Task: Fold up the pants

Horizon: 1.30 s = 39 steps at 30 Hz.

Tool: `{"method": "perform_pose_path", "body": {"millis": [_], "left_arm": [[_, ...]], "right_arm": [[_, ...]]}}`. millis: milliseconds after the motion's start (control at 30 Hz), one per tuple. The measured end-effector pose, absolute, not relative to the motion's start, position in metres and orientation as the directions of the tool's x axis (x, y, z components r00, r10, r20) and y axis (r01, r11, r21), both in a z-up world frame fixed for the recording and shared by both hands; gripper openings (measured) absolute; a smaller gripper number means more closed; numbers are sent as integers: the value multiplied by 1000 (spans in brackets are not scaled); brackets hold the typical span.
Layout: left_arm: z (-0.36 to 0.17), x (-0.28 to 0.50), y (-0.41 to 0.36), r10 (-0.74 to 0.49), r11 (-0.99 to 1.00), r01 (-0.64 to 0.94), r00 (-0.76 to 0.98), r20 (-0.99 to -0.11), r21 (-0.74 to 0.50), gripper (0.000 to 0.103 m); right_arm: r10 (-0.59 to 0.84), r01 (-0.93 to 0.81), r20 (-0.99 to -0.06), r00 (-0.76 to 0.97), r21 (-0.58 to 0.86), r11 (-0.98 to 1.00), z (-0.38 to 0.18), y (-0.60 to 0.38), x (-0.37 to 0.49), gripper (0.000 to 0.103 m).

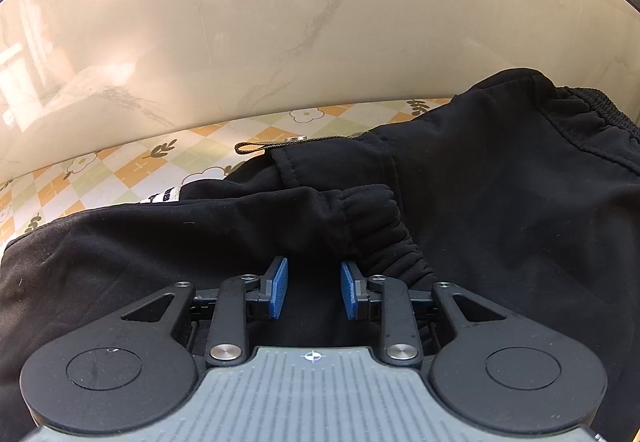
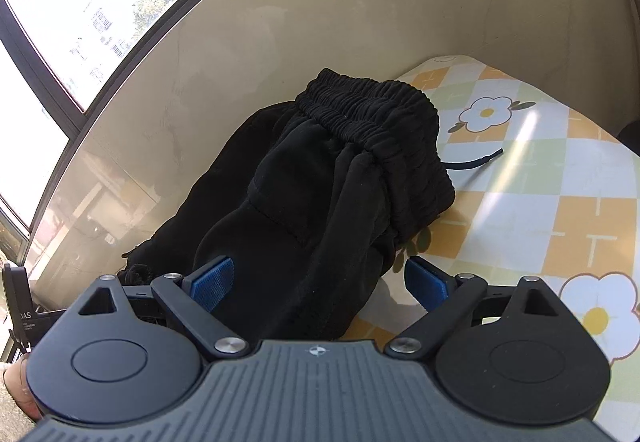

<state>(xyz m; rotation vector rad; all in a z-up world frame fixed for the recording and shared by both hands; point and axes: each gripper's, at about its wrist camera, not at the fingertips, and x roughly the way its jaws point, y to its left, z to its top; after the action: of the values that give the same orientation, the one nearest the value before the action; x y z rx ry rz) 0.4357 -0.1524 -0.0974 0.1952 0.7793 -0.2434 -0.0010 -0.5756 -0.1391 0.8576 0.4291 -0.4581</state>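
On a checked cloth [image 1: 120,169] printed with white flowers, spread over a surface that meets a pale marble-look wall [image 1: 280,21], lies a pair of black pants [image 1: 480,201], bunched and partly doubled over; in the left wrist view the elastic waistband [image 1: 596,117] sits toward the far right, close to the cloth's back edge, and a ribbed cuff [image 1: 376,217] lies on top of the dark fabric just ahead of the tool; a thin dark cord loop [image 1: 250,148] and a small metal disc [image 1: 296,139] rest by the cloth's back edge, and a white label with black print [image 1: 162,197] peeks out beside the trouser leg; the left gripper [image 1: 313,290] is low over the fabric, its blue pads [image 1: 279,288] narrowed to a small gap with black cloth between them, though whether they truly pinch it I cannot tell; in the right wrist view the pants [image 2: 320,201] are heaped against the wall with the gathered waistband [image 2: 368,109] uppermost, and a black drawstring [image 2: 476,161] trails out onto the cloth [image 2: 540,181] toward its right side; the right gripper [image 2: 316,286] has its jaws spread wide, the left blue pad [image 2: 212,282] over the dark fabric and the other over bare cloth, holding nothing; a window [image 2: 100,1] fills the upper left of that view.
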Motion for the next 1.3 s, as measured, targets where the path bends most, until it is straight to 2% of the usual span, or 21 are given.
{"method": "perform_pose_path", "body": {"millis": [167, 433, 467, 567, 633, 667, 700, 767, 833, 933, 1000, 1033, 1100, 1167, 1300], "left_arm": [[-97, 424, -140, -141, 954, 285, 692, -709, 89, 30], [-102, 421, -141, -132, 956, 276, 714, -687, 103, 30], [-102, 421, -141, -131, 957, 273, 716, -685, 102, 30], [-102, 420, -141, -129, 959, 265, 720, -682, 99, 30], [-102, 420, -139, -128, 962, 258, 720, -682, 92, 30], [-101, 420, -138, -130, 964, 254, 718, -684, 83, 31], [-101, 420, -137, -132, 965, 252, 716, -685, 78, 31], [-100, 419, -135, -136, 965, 252, 715, -686, 71, 31], [-101, 419, -132, -144, 965, 254, 714, -685, 61, 31], [-101, 418, -129, -151, 965, 256, 718, -679, 57, 31], [-102, 416, -130, -138, 965, 253, 725, -674, 74, 31], [-103, 415, -131, -136, 964, 253, 728, -672, 80, 31], [-104, 413, -130, -139, 964, 255, 730, -669, 78, 31], [-103, 411, -127, -147, 964, 258, 729, -668, 70, 31], [-103, 407, -128, -142, 962, 260, 735, -663, 82, 31]], "right_arm": [[-215, 530, -495, 842, 685, 499, -155, -592, 9, 95], [-294, 525, -435, 851, 722, 451, -160, -598, 22, 102], [-303, 526, -431, 850, 724, 447, -161, -598, 22, 97], [-367, 558, -429, 826, 716, 419, -161, -598, 17, 43], [-393, 532, -384, 836, 743, 406, -157, -593, 5, 37], [-413, 532, -368, 833, 738, 416, -150, -588, -2, 31], [-429, 531, -348, 833, 721, 446, -140, -582, -10, 19], [-464, 534, -312, 829, 689, 491, -125, -572, -23, 16], [-477, 526, -287, 831, 686, 503, -120, -564, -40, 15], [-451, 559, -352, 820, 659, 503, -128, -567, -43, 16], [-443, 581, -391, 807, 660, 476, -135, -569, -42, 28], [-431, 580, -401, 808, 669, 465, -138, -570, -43, 30], [-416, 579, -414, 810, 678, 454, -141, -571, -42, 49], [-403, 585, -431, 808, 675, 450, -142, -577, -34, 60], [-371, 585, -455, 809, 682, 439, -148, -577, -28, 68]]}}
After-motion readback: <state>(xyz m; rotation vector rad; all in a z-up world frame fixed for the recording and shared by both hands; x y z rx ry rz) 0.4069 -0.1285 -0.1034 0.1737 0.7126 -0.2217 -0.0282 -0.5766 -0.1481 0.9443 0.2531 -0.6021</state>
